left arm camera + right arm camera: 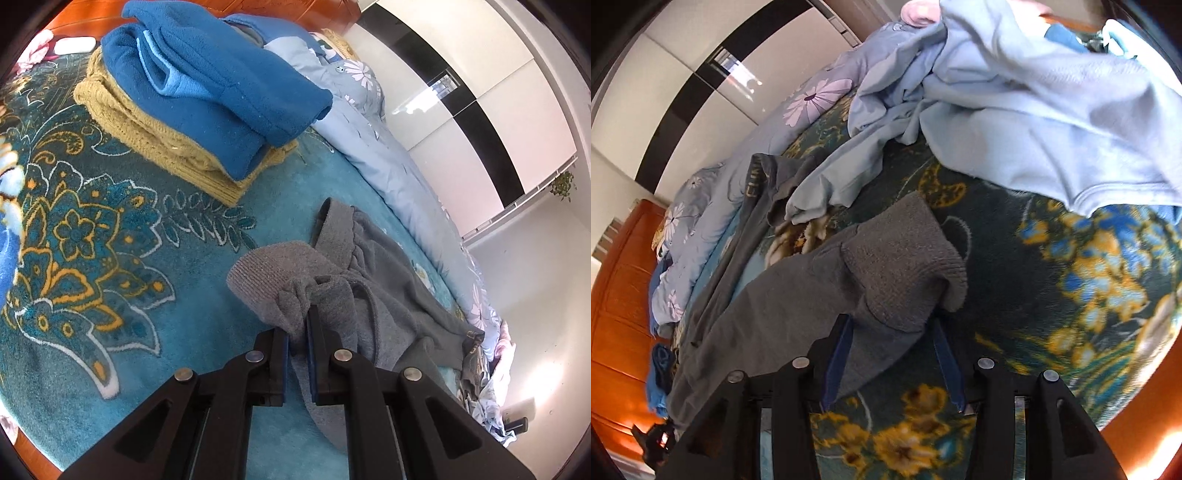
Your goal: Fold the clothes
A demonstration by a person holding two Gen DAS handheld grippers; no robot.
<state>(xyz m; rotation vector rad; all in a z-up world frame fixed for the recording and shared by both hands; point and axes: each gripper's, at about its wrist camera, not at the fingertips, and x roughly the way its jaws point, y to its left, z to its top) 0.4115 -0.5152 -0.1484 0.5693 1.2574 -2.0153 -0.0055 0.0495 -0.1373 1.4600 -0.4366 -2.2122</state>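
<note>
Now left claw (298, 326) pinches grey sweater (369, 280); right claw (892, 332) spread wide; lettering unreadable.

Bright daylight, fisheye-warped, blurry edges

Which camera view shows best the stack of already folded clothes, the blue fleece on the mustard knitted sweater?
The left wrist view shows it best: the folded blue fleece garment lies on top of the folded mustard knitted sweater, both whole and sharp on the teal floral blanket. The right wrist view does not show this stack.
</note>
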